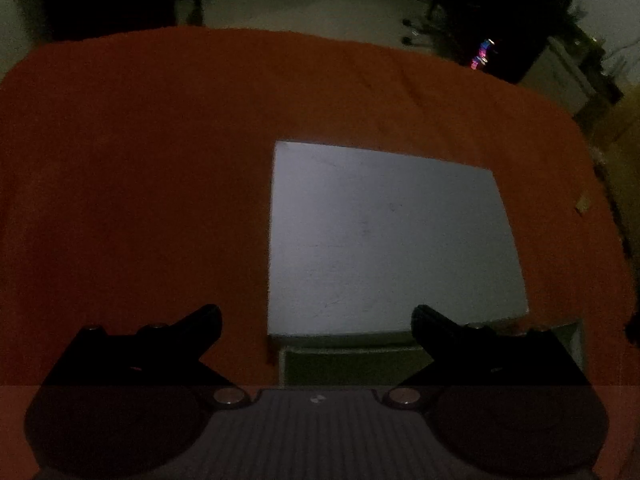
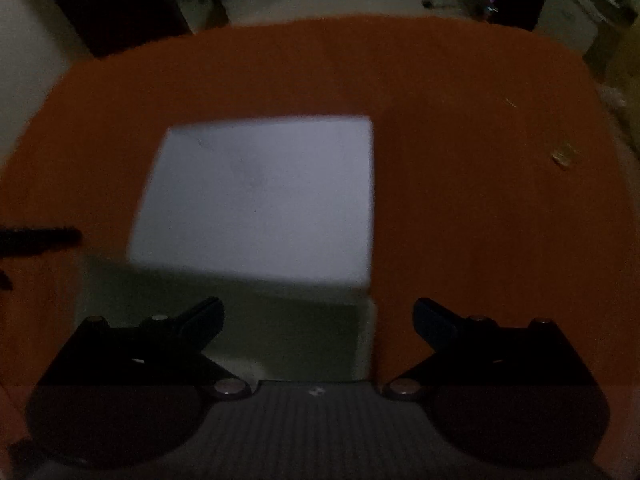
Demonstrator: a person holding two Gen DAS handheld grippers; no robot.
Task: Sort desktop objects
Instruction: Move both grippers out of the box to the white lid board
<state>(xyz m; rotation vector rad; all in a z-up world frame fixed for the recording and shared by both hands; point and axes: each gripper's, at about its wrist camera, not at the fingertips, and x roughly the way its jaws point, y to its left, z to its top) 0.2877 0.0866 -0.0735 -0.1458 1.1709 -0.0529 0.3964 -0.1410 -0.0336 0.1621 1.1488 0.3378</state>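
A pale grey-white box [image 1: 392,240] with a flat shut top and a greenish front wall sits on the red-orange tablecloth [image 1: 140,180]. In the left wrist view, my left gripper [image 1: 316,314] hangs open above the box's near left corner with nothing between its fingers. The right wrist view shows the same box [image 2: 260,196] left of centre. My right gripper [image 2: 318,304] is open over its near right corner and holds nothing. A small yellowish scrap [image 2: 563,156] lies on the cloth at the far right, and it also shows in the left wrist view [image 1: 584,204].
The scene is very dim. A dark bar [image 2: 40,236] enters the right wrist view from the left edge, beside the box; it looks like part of the other gripper. Beyond the table's far edge [image 1: 280,32] are dark furniture and floor.
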